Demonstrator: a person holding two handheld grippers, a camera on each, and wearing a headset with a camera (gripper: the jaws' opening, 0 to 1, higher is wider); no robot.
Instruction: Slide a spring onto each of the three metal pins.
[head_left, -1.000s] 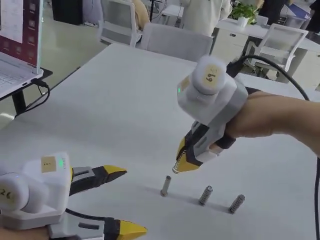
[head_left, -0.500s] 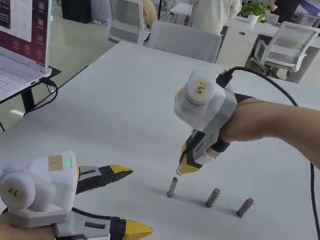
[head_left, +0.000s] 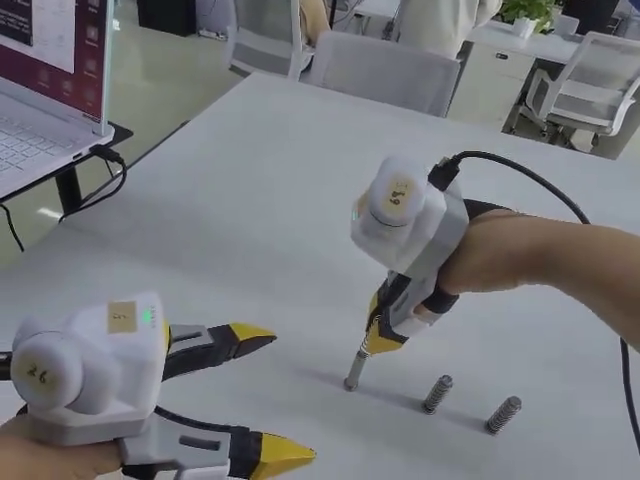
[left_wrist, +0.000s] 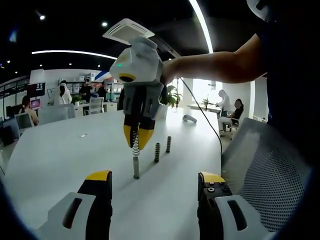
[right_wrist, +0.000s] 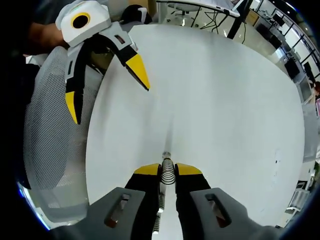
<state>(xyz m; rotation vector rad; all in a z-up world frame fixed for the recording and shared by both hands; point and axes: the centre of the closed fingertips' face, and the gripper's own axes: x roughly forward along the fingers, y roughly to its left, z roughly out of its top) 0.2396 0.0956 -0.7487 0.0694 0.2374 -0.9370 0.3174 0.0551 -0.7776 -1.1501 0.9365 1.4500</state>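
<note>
Spring (right_wrist: 168, 175), coiled wire, pinched in yellow-tipped right tongs (right_wrist: 168, 169) above cylindrical pin (left_wrist: 136, 168).

Right gripper (head_left: 379, 340), left gripper (head_left: 288, 397): white bodies, yellow tips; spring (right_wrist: 168, 171) silver; pin (head_left: 354, 372) grey; table (head_left: 250, 200) plain white.

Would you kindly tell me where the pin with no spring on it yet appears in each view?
Head view: the pin stands low centre, leftmost of three, under the right gripper.
Left gripper view: the pin is at centre, nearest of the row.
Right gripper view: the pin shows its tip low centre, just past the jaws.
Shared landmark: the spring held just over its top.
</note>
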